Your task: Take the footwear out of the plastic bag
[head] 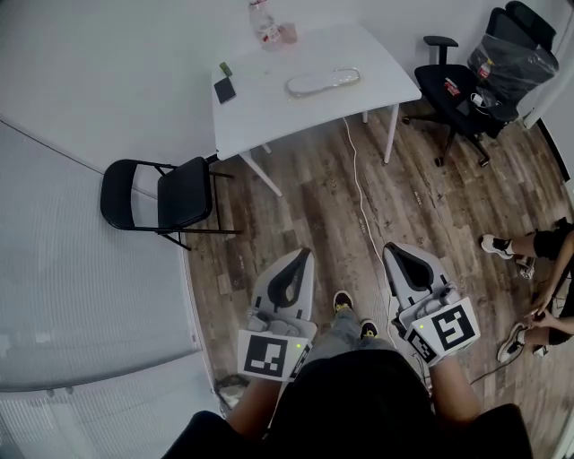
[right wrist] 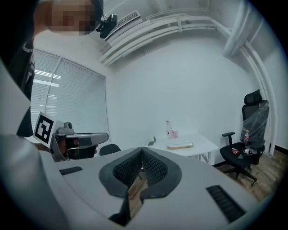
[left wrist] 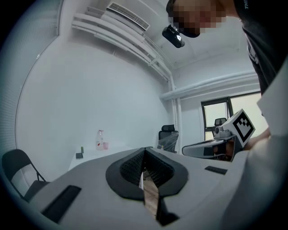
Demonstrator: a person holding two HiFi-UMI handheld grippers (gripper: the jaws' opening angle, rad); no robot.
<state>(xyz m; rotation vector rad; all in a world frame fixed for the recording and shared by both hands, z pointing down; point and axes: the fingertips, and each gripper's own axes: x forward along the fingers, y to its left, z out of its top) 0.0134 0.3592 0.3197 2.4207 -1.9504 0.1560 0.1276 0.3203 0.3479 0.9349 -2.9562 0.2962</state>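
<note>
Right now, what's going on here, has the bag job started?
Not yet. A person stands on the wood floor, well short of the white table, with the left gripper and right gripper held out in front. Both have their jaws shut with nothing between them. The plastic bag, with what looks like pale footwear inside, lies untouched on the table, near a bottle and a phone.

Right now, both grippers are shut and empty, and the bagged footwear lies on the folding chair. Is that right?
No. The head view shows the bagged footwear on the white table, not the folding chair. The left gripper and right gripper are indeed shut and empty.
</note>
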